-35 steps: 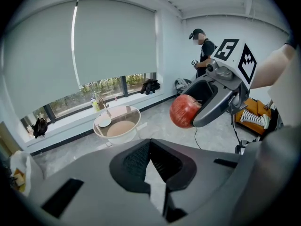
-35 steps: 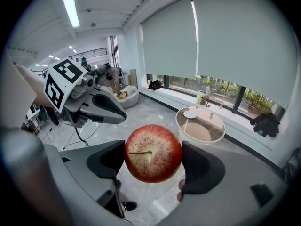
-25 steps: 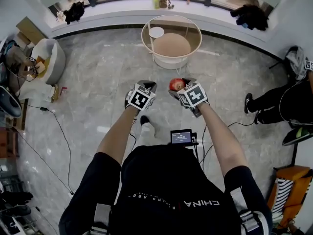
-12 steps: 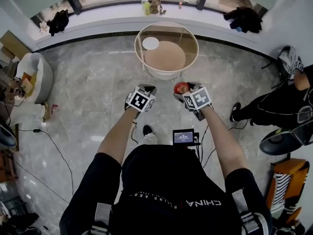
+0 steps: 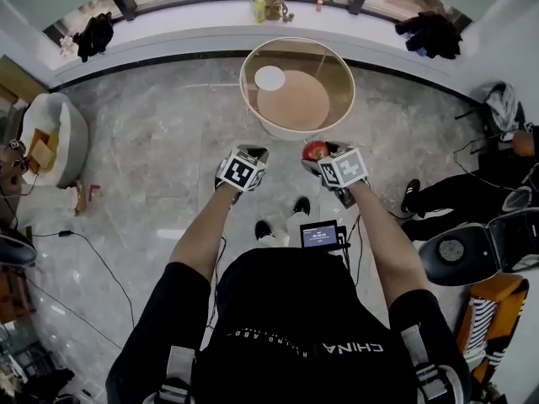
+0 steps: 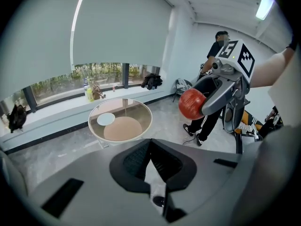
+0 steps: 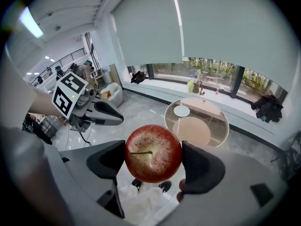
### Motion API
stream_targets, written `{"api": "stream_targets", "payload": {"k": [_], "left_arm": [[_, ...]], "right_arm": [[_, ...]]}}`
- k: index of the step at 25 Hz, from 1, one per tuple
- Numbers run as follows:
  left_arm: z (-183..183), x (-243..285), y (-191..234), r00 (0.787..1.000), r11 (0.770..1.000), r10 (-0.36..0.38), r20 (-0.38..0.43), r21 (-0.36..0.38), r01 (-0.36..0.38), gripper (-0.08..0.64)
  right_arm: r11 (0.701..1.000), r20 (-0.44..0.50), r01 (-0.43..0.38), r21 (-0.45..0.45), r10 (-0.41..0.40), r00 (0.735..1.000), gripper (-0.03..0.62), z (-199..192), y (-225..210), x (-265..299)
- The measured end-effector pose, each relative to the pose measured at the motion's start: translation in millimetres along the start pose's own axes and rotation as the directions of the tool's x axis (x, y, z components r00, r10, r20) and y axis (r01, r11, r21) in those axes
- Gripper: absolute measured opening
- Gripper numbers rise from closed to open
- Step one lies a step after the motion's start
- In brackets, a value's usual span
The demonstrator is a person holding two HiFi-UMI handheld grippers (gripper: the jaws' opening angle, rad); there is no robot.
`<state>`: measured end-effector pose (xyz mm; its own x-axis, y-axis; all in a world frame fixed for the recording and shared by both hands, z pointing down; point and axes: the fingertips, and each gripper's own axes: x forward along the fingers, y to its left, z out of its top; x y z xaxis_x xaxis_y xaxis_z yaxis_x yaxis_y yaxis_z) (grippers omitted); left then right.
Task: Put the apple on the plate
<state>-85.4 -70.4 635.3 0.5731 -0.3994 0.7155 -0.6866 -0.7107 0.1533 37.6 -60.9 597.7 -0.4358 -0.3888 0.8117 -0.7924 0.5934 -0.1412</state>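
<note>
**Q:** At the right tool [image 7: 153,160], what is gripped?

**A:** Your right tool is clamped on the apple [image 7: 153,153], with the stem side facing its camera. You hold the apple in the air over the floor, near the rim of the round glass table [image 5: 242,87]. It is apart from the white plate [image 5: 270,78] on the glass top.

**Q:** And the left tool [image 6: 149,147]?

**A:** Its jaws are pressed together with nothing between them.

**Q:** Any legible print?

**A:** Your shirt [image 5: 295,310] reads "CHINA". The smaller line beside it cannot be read. The digits on the small screen [image 5: 319,236] are too small to read.
</note>
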Motion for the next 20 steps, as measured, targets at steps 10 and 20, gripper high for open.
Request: {"api": "stream_targets", "payload": {"k": [10,20], "left_arm": [[49,53,84,0.999,0.999,0.022,-0.05,0.032,-0.02,0.017],[182,110,178,0.994,0.994,0.105,-0.042,-0.028,-0.106,0.017]], "right_arm": [[0.999,0.006,-0.036,0.016,0.036,0.999,0.374,77,-80,79],[0.991,0.059,-0.135,-0.005,0.135,0.989,0.375,212,-192,118]]}}
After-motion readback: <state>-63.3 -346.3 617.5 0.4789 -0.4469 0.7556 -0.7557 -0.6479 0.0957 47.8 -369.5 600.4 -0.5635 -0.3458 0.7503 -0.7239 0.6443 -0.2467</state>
